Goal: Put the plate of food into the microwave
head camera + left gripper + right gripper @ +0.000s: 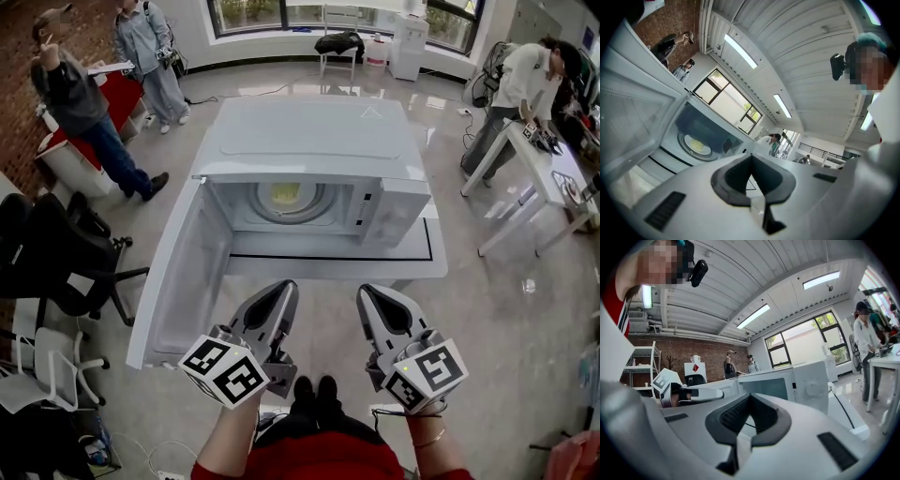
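White microwave (309,141) ahead of both grippers, cavity facing us. Its door (183,272) is swung wide, ahead-left of the left gripper (279,298), free edge nearest us.

Left gripper: jaws fully together, nothing between them. Right gripper (377,298): likewise closed and empty, just beside the left. Both are short of the cavity.

We note the plate (286,195) with yellow food already on the turntable, deep inside, straight ahead of the left gripper. We judge the placing done; closing the door remains.

To do it well: carry the left gripper out past the door's free edge, press the closed tips on the outer face, and sweep steadily rightward until it latches. Keep the right gripper clear of the opening.

Around: a black chair (66,262) far left of the left gripper, on the door's outer side, may crowd that reach. We see people well beyond the microwave, none in the way.
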